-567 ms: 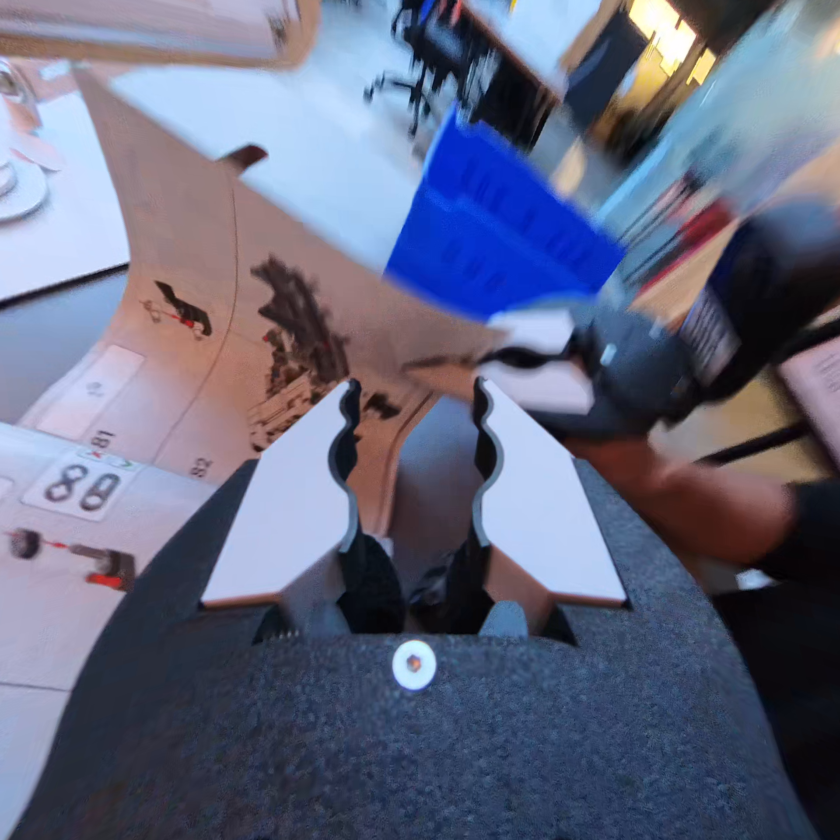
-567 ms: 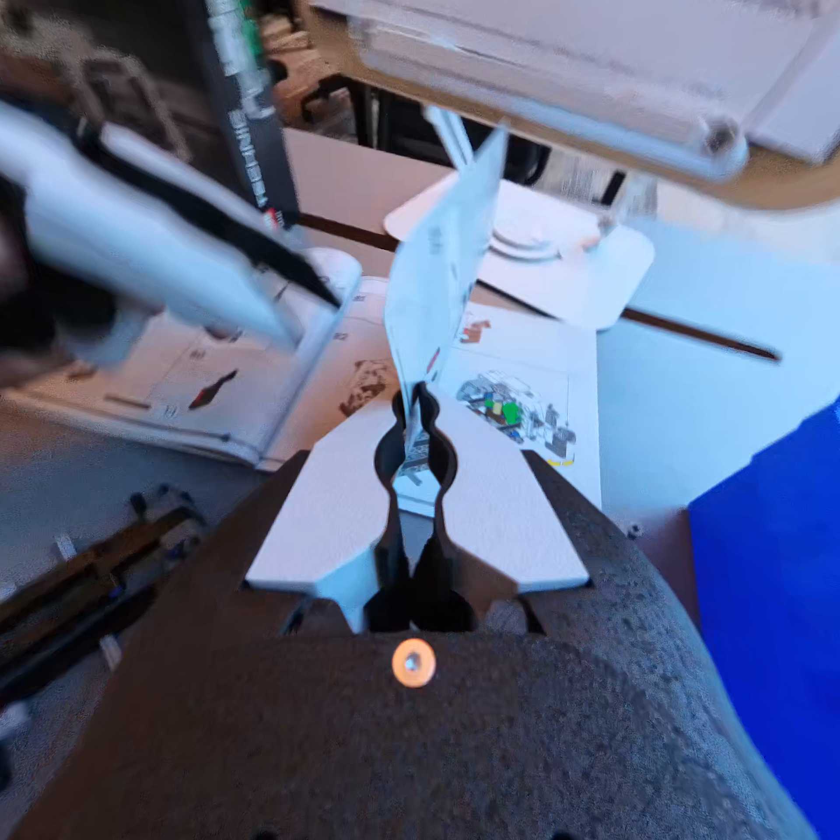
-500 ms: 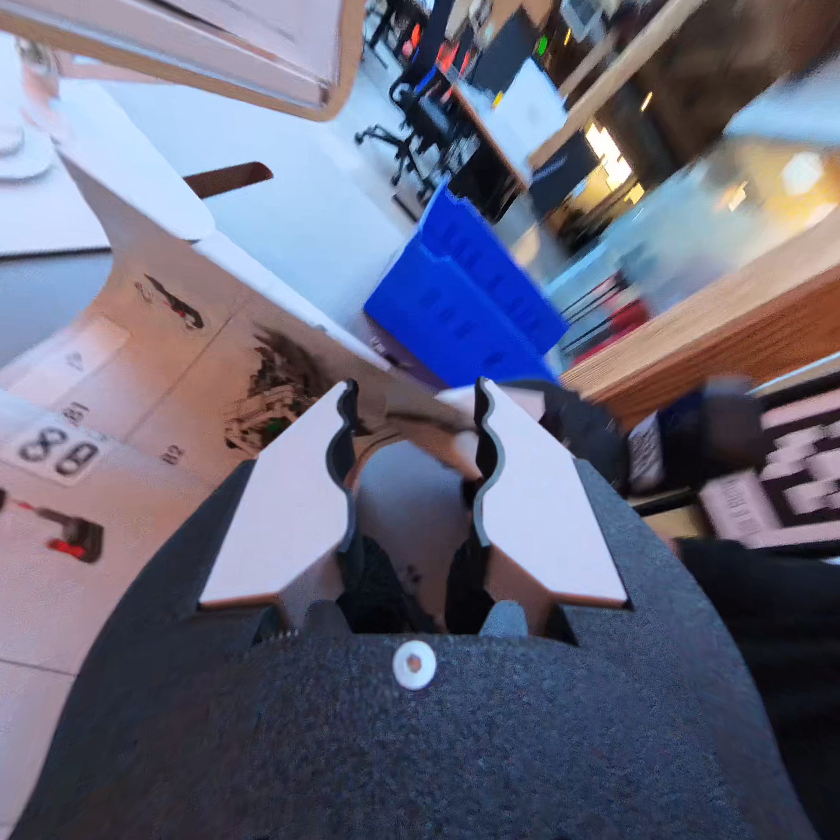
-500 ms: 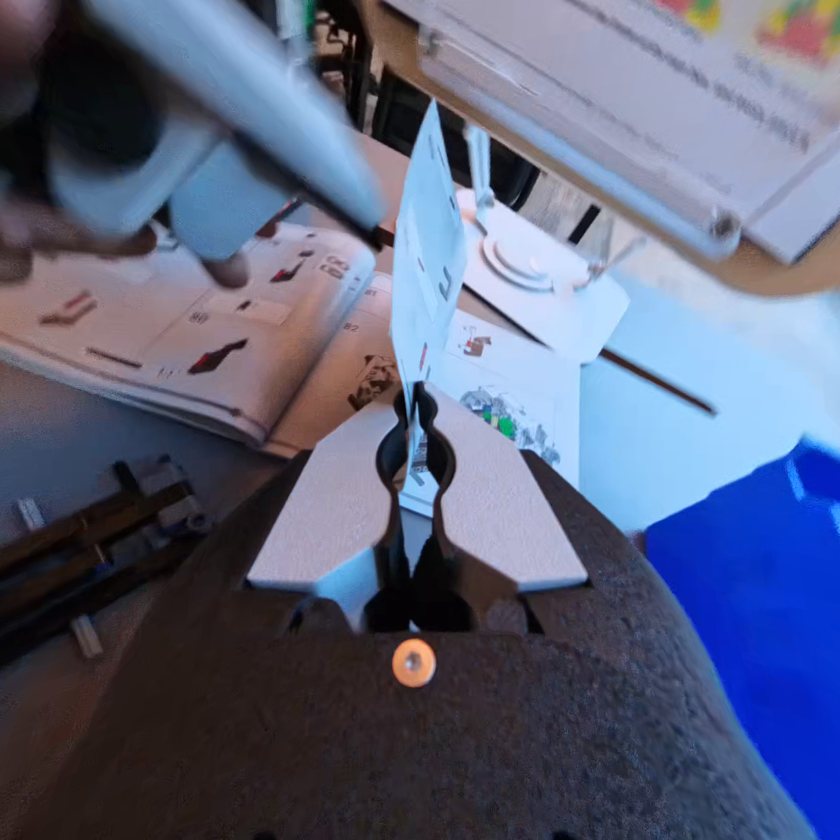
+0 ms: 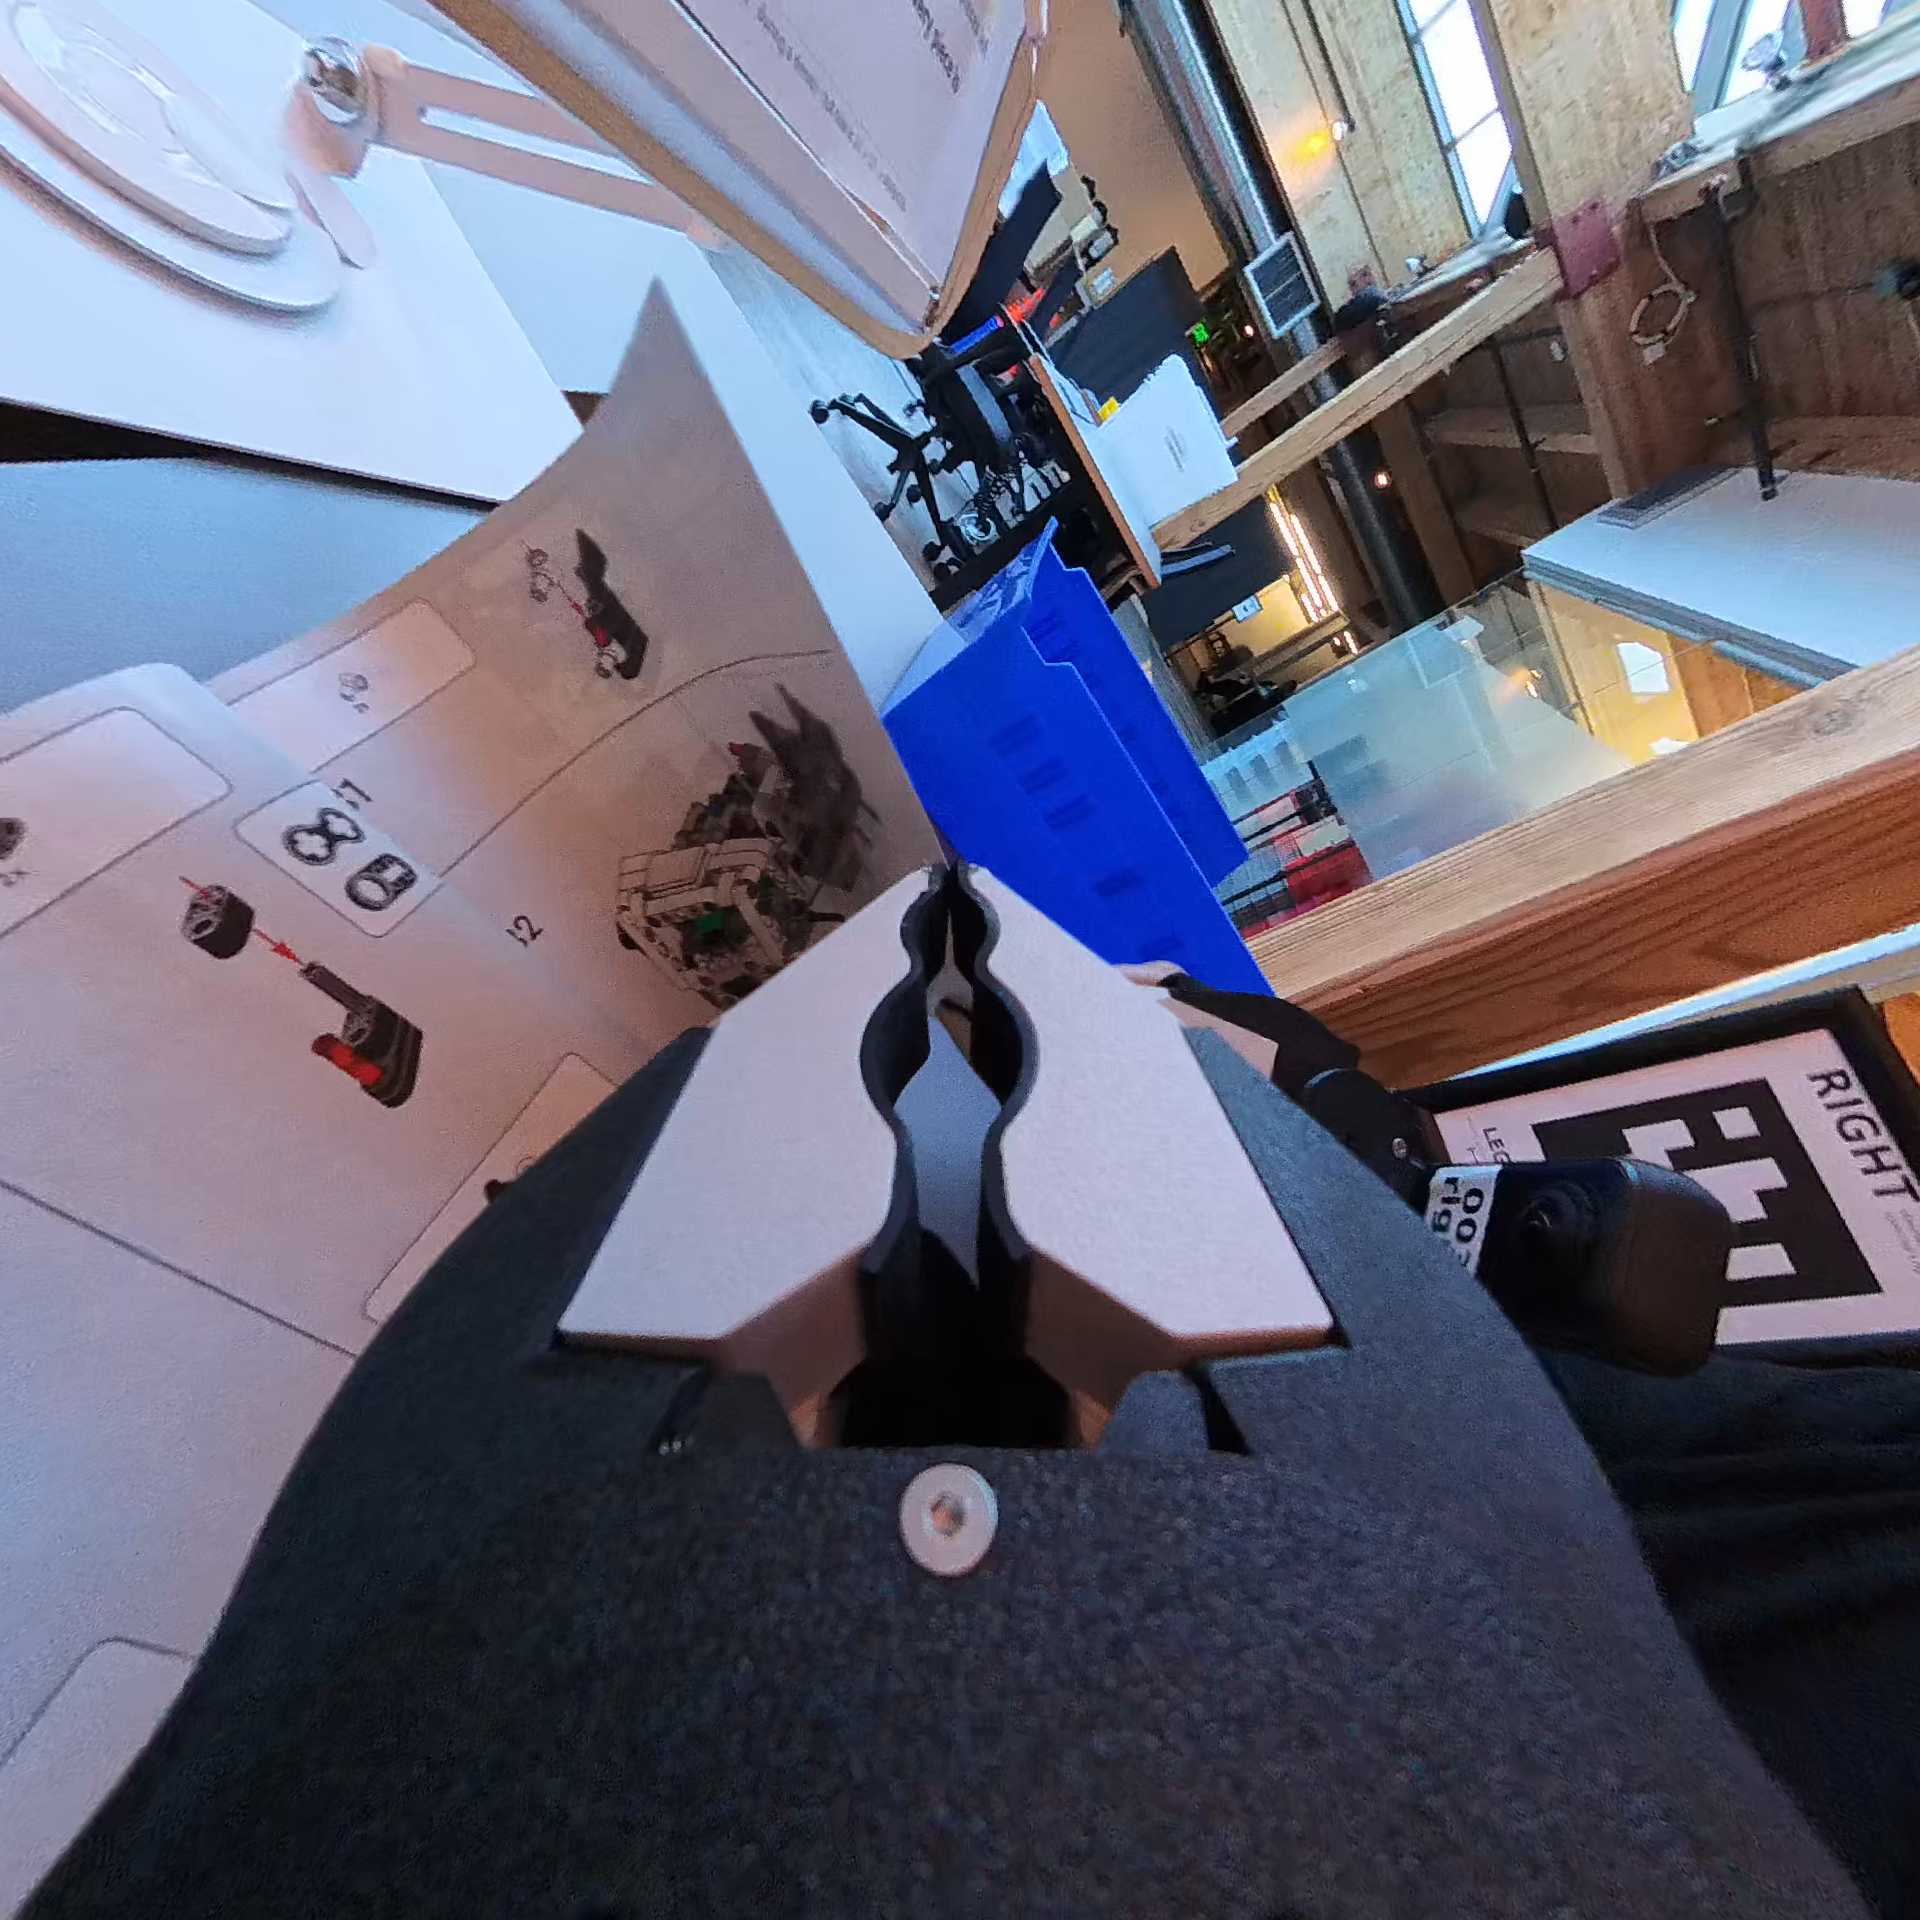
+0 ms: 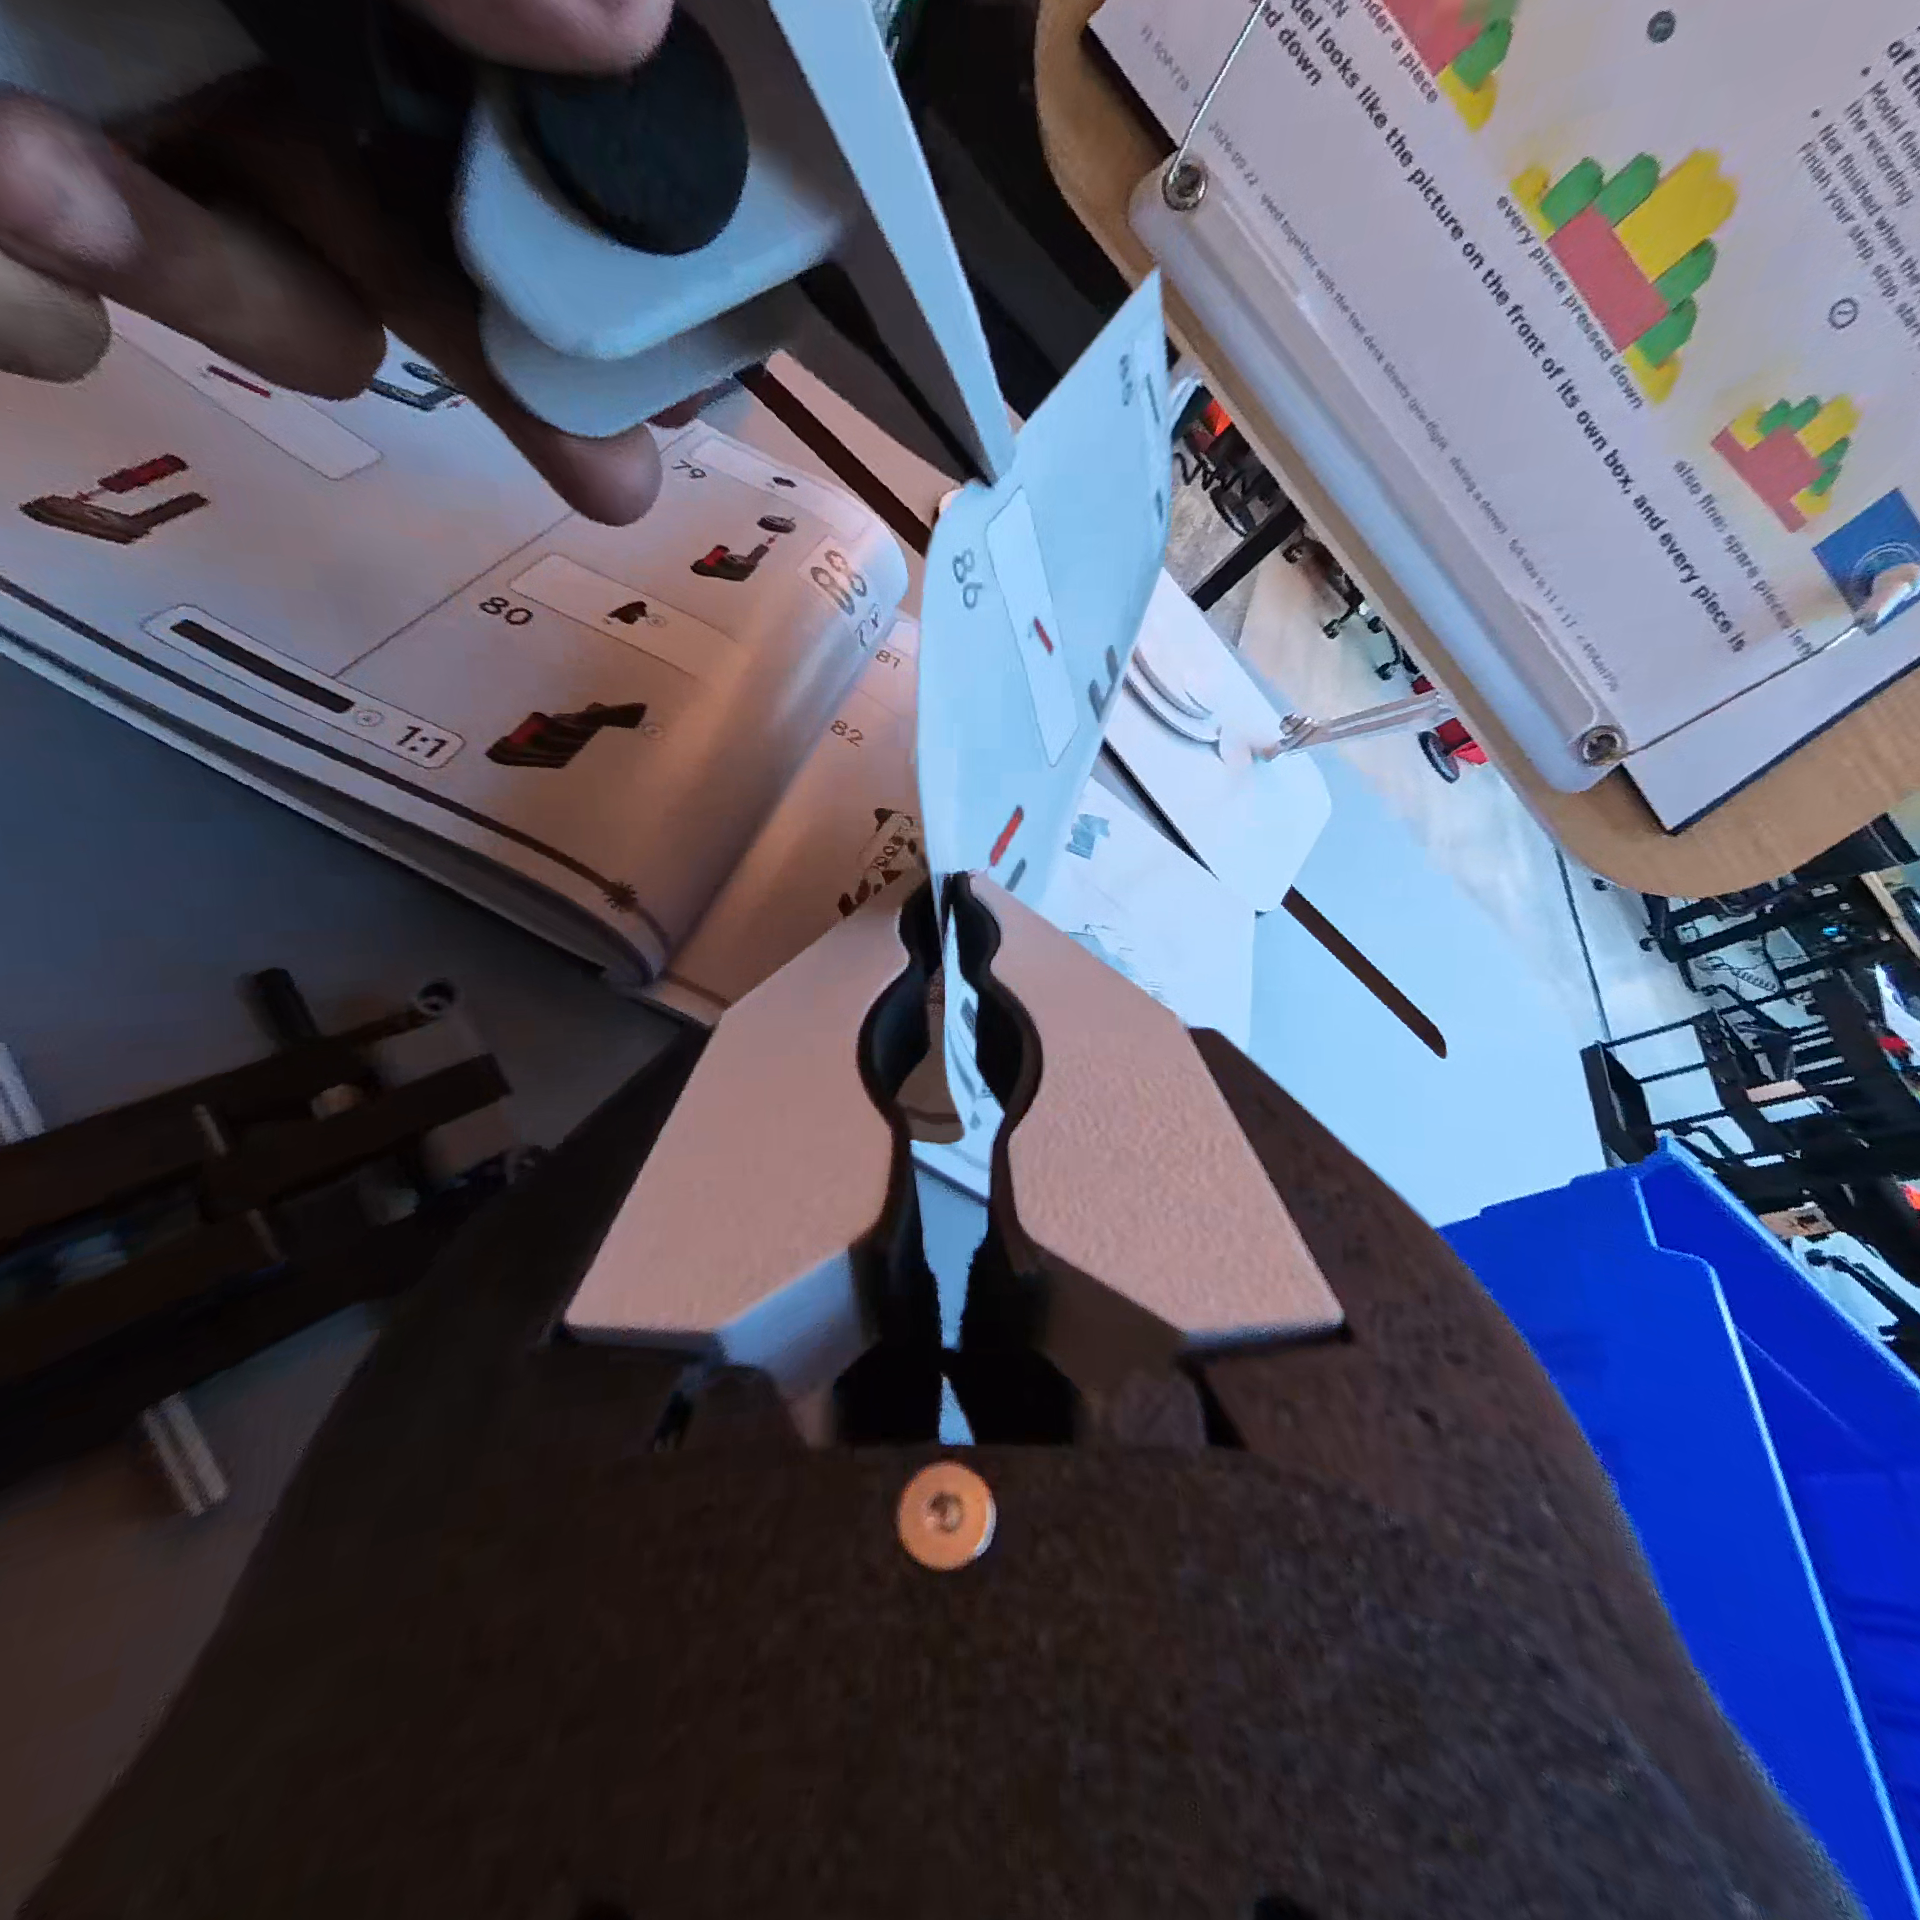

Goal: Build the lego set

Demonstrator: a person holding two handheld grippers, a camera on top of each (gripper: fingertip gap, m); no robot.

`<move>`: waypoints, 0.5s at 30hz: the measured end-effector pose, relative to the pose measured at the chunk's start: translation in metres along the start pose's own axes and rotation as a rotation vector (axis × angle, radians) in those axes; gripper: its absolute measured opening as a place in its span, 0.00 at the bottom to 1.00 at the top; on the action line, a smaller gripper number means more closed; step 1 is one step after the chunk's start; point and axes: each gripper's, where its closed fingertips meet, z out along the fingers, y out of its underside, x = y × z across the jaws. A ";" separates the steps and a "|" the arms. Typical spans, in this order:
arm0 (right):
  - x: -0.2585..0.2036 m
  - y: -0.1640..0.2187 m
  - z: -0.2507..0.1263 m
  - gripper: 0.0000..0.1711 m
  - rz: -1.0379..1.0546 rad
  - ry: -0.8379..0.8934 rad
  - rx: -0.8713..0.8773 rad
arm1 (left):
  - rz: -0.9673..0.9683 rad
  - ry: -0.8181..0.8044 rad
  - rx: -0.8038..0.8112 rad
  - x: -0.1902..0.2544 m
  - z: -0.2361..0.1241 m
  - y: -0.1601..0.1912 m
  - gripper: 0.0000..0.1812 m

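Observation:
The open instruction booklet [image 6: 416,644] lies on the grey table and also shows in the left wrist view [image 5: 260,987]. One page [image 6: 1039,644] stands lifted upright. My right gripper [image 6: 956,894] is shut on that page's lower edge. My left gripper [image 5: 951,883] is shut on the same page [image 5: 665,623] at its far edge. In the right wrist view it [image 6: 987,473] comes in from the upper left, held by a hand, and its tip meets the page's top corner. The right gripper [image 5: 1169,979] shows just right of the left one. A dark Lego assembly [image 6: 260,1143] lies at the lower left.
A blue bin [image 6: 1714,1455] stands at the right and also shows in the left wrist view [image 5: 1060,790]. A clipboard with a printed sheet [image 6: 1507,364] hangs overhead on a stand with a white base [image 6: 1216,748]. Office chairs and desks are beyond the table. The tips of one gripper are about 7 cm away from the tips of the other.
My left gripper was open beside the page and has now shut on its edge. The right gripper has kept its hold and the page stands more upright.

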 end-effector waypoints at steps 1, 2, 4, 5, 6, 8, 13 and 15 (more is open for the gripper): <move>-0.001 0.000 0.000 0.00 0.000 -0.009 -0.001 | 0.008 0.013 -0.003 0.001 0.000 0.000 0.00; -0.005 0.000 0.000 0.04 0.006 -0.033 0.002 | 0.010 0.024 -0.001 0.003 0.001 0.000 0.00; -0.013 0.000 -0.002 0.08 0.051 -0.091 0.009 | 0.021 0.044 0.004 0.005 0.001 -0.001 0.00; -0.018 -0.002 -0.004 0.12 0.080 -0.137 0.022 | 0.028 0.049 0.009 0.006 0.002 -0.002 0.00; -0.024 -0.004 -0.008 0.21 0.107 -0.195 0.033 | 0.038 0.052 0.013 0.007 0.003 -0.002 0.00; -0.026 -0.010 -0.021 0.39 0.198 -0.302 0.062 | 0.058 0.082 0.017 0.012 0.003 -0.003 0.00; 0.026 -0.045 -0.046 0.47 0.673 -0.601 0.208 | 0.128 0.146 0.033 0.028 0.002 -0.006 0.00; 0.035 -0.053 -0.032 0.52 0.762 -0.670 0.214 | 0.134 0.177 0.043 0.033 0.002 -0.008 0.00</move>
